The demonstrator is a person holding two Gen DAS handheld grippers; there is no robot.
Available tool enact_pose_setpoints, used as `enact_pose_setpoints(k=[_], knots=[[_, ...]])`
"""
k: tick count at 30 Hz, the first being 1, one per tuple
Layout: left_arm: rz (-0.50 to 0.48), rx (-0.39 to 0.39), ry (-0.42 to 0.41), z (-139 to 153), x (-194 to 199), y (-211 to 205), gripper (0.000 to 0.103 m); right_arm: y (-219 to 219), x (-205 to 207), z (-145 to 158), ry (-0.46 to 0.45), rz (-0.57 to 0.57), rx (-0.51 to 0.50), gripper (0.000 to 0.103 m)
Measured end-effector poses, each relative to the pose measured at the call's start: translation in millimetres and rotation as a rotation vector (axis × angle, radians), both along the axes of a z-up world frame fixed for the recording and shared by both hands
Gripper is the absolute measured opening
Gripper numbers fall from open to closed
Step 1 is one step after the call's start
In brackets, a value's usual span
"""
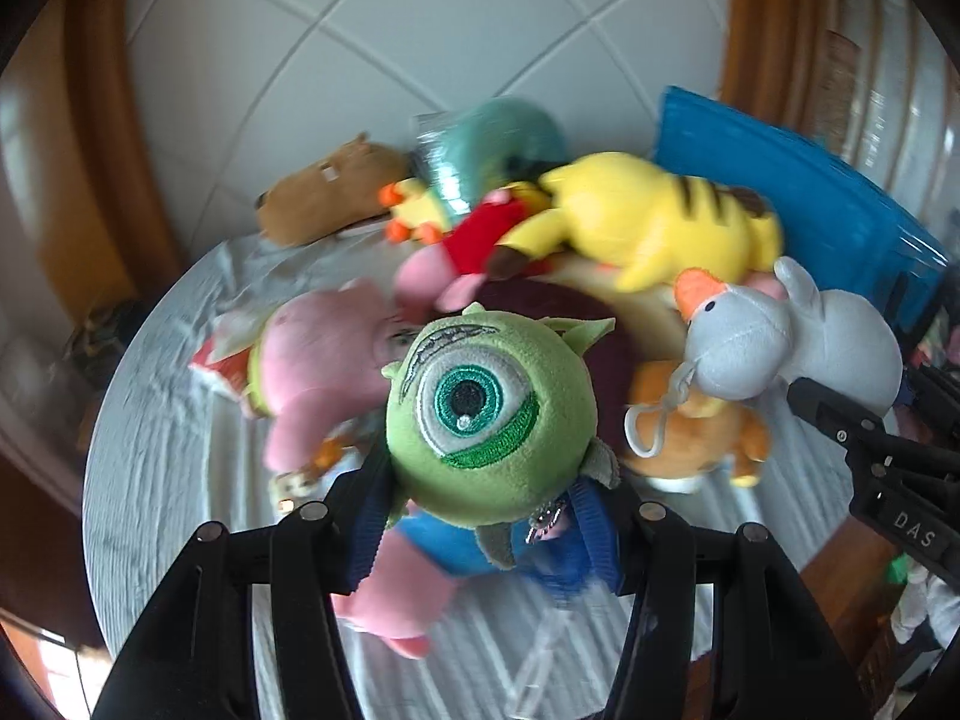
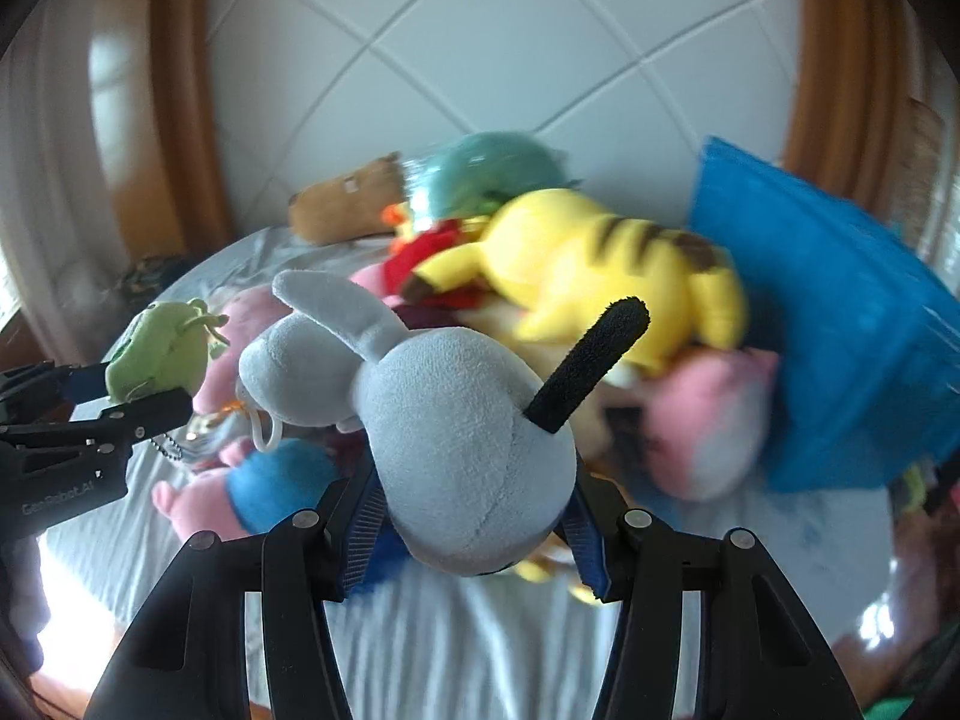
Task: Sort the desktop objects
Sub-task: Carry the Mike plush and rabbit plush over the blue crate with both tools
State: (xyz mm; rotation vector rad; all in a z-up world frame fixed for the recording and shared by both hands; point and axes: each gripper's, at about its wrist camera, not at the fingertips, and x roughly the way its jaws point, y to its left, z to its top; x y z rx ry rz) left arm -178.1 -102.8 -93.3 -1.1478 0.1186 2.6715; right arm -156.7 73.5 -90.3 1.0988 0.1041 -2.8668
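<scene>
A green one-eyed monster plush (image 1: 480, 414) hangs above the table, and my left gripper (image 1: 486, 480) is shut on its lower body. A keychain dangles under it. A grey goose plush (image 2: 456, 408) with an orange beak (image 1: 690, 294) and a white loop is clamped in my right gripper (image 2: 474, 510); a black fuzzy stick (image 2: 594, 366) juts from its back. In the left wrist view the right gripper (image 1: 852, 408) and goose plush (image 1: 798, 348) are at the right. In the right wrist view the left gripper (image 2: 126, 396) holds the green plush (image 2: 162, 354) at the left.
A heap of plush toys covers the round cloth-covered table (image 1: 180, 450): a yellow striped one (image 1: 654, 222), a brown one (image 1: 330, 192), pink ones (image 1: 312, 354), an orange one (image 1: 696, 438), a teal one (image 1: 498, 144). A blue bin (image 1: 798, 192) stands at the back right.
</scene>
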Motion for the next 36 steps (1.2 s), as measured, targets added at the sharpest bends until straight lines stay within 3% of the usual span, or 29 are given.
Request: enact_pose_setpoints(k=[6,19,26,36], knots=[[-0.053,-0.003,0.016,9.7,28.2,65.4,0.055,61.6,40.2,12.0,0.016,-0.069,0.001,0.053],[-0.094,-0.02,0.05,22.1,86.6,182.5,0.055,176.4,98.0,21.3,0.035,-0.105,-0.006,0.053],[-0.128,-0.038,0.06,31.3,95.6,229.2,0.055,221.7,113.5,28.1,0.052,-0.135,-0.018,0.053],[-0.245,-0.041,0.089,42.9,79.8,300.7,0.055,295.6,124.4,38.3,0.07,-0.272,-0.013,0.053]])
